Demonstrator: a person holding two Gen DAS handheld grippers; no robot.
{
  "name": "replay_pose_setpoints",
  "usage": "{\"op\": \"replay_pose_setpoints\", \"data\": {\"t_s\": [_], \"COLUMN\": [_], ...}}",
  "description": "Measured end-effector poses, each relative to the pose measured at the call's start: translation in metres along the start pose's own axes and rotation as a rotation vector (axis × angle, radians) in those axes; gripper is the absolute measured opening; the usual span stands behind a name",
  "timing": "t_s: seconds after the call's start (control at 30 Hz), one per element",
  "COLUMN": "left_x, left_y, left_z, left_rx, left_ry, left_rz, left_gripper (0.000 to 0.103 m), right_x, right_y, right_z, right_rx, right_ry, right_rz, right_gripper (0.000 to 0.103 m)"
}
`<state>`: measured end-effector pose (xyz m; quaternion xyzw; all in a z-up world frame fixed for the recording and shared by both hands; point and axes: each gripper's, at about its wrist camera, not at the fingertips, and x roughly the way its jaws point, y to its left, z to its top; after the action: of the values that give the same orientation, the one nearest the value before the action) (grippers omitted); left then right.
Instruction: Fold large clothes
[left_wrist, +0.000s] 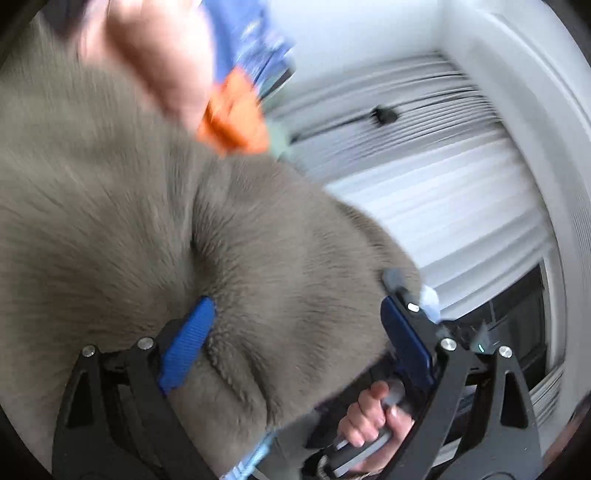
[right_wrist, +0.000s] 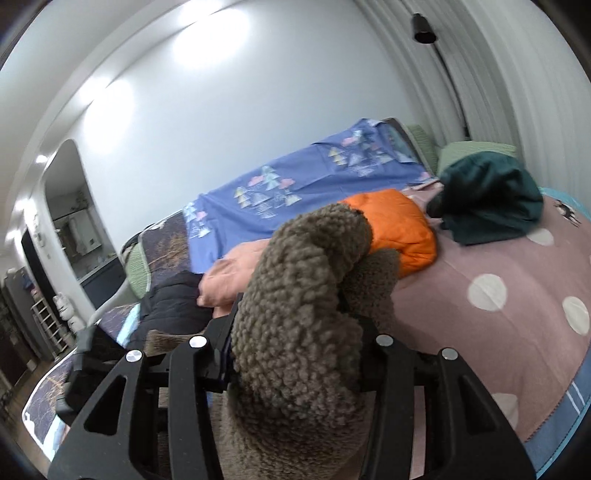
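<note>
Right now the grey-brown fleece garment (right_wrist: 295, 295) is off the bed, bunched thick and curly between the jaws of the right gripper (right_wrist: 291, 328), which are closed tight on a fat roll of it that sticks up past the fingers toward 12 o'clock. From the left wrist view the same fleece (left_wrist: 129, 221) fills everything from 7 to 12 o'clock, blurred with motion. The left gripper (left_wrist: 295, 321) has its jaws spread wide, blue pads (left_wrist: 186, 343) well apart, with fleece draped between them; I cannot tell whether the pads actually press it. A hand (left_wrist: 373, 421) grips a handle at 5 o'clock in that view.

Beyond the fleece, on the bed (right_wrist: 498, 302) with its pink polka-dot cover, lies an orange folded garment (right_wrist: 402, 229) just behind the roll, a dark green garment (right_wrist: 487, 199) at 2 o'clock, a peach one (right_wrist: 236, 273) and a black one (right_wrist: 177, 306) toward 9 o'clock. A blue patterned sheet (right_wrist: 295, 177) spreads along the far side by the white wall (right_wrist: 221, 92).
</note>
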<state>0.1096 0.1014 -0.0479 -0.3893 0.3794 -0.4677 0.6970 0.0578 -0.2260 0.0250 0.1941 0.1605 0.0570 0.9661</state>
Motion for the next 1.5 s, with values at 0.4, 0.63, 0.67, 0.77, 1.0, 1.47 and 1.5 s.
{"op": "replay_pose_setpoints", "data": {"t_s": [0.4, 0.63, 0.67, 0.77, 1.0, 1.47, 1.5], "left_x": [-0.126, -0.142, -0.143, -0.146, -0.152, -0.048, -0.037], "left_y": [0.052, 0.089, 0.091, 0.09, 0.073, -0.002, -0.006], "left_z": [-0.019, -0.025, -0.026, -0.027, -0.02, 0.051, 0.049], "left_rx": [-0.09, -0.192, -0.198, -0.196, -0.176, 0.035, 0.056], "left_ry": [-0.204, -0.302, -0.303, -0.295, -0.248, 0.087, 0.102], "left_rz": [0.049, -0.166, -0.179, -0.183, -0.102, 0.258, 0.306], "left_gripper": [0.093, 0.093, 0.093, 0.093, 0.093, 0.082, 0.067], "right_x": [0.038, 0.07, 0.071, 0.069, 0.075, 0.076, 0.066], "right_y": [0.122, 0.184, 0.188, 0.208, 0.184, 0.123, 0.12], "right_z": [-0.019, -0.09, -0.096, -0.117, -0.119, -0.154, -0.152], "right_rx": [-0.272, -0.394, -0.389, -0.424, -0.328, -0.114, -0.116], "right_ry": [0.165, 0.385, 0.404, 0.451, 0.5, 0.679, 0.69], "right_rz": [0.261, 0.45, 0.478, 0.515, 0.531, 0.565, 0.581], "right_gripper": [0.039, 0.021, 0.013, 0.0, 0.0, 0.0, 0.002]}}
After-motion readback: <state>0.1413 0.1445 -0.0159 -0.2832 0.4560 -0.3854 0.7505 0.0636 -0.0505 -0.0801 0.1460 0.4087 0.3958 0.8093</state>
